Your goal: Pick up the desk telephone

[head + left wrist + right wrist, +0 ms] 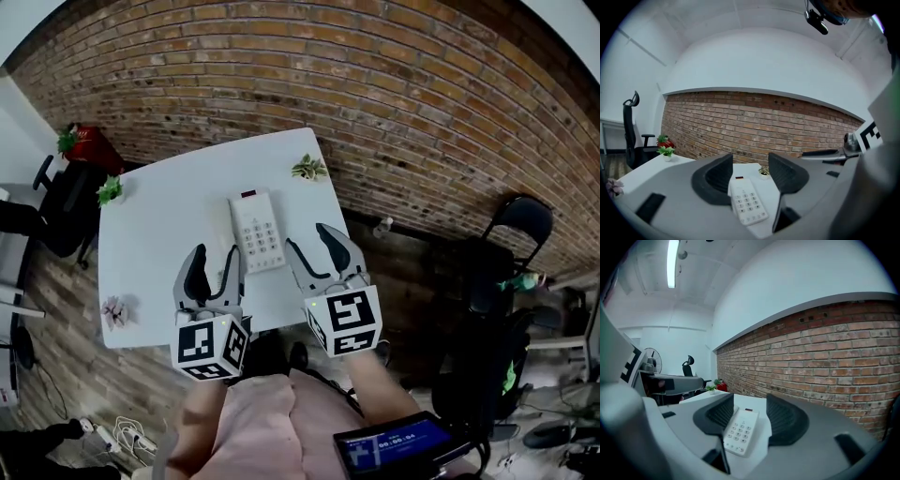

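On the smooth table [155, 234] lies a flat desk telephone [258, 232]; left gripper [216, 255] and right gripper [309, 238] gape.

1. You stand in an office: a white desk [150, 253] carries a desk telephone [257, 230] and small potted plants [308, 169].
2. You see a black swivel chair [56, 199] beside the desk, near a bare brick wall [394, 84].
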Motion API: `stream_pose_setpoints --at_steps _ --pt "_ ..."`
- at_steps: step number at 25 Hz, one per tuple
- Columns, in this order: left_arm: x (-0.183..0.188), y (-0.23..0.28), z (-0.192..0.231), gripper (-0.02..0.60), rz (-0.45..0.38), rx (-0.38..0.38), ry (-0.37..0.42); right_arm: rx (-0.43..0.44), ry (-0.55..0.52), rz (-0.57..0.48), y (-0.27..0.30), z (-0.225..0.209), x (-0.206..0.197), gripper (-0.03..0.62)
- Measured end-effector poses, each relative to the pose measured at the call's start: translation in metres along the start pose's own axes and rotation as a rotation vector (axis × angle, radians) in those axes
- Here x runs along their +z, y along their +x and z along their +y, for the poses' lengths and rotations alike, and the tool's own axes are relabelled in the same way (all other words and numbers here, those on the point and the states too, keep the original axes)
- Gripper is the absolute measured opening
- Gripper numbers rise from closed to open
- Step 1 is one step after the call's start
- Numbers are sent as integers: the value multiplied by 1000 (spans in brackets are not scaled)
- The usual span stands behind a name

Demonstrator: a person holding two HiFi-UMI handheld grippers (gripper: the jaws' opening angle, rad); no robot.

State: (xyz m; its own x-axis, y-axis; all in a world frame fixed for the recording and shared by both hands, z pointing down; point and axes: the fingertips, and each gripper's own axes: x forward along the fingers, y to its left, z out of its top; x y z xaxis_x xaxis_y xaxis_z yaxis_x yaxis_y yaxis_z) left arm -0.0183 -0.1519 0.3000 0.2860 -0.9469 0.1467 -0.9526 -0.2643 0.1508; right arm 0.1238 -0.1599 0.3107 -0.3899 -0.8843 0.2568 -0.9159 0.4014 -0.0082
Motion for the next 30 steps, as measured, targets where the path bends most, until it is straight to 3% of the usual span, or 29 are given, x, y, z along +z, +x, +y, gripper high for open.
stream_pose_setpoints --at_steps 5,14,23,30 --pt "-8 24 25 244 21 35 -49 32 -19 24 37 0 1 224" --pt "-45 78 61 252 130 52 -129 80 -5 121 104 0 -25 225" --pt "-105 120 87 264 278 58 -181 67 61 244 156 -19 -76 232" --pt "-144 142 98 281 370 55 -265 97 93 345 180 -15 -119 233"
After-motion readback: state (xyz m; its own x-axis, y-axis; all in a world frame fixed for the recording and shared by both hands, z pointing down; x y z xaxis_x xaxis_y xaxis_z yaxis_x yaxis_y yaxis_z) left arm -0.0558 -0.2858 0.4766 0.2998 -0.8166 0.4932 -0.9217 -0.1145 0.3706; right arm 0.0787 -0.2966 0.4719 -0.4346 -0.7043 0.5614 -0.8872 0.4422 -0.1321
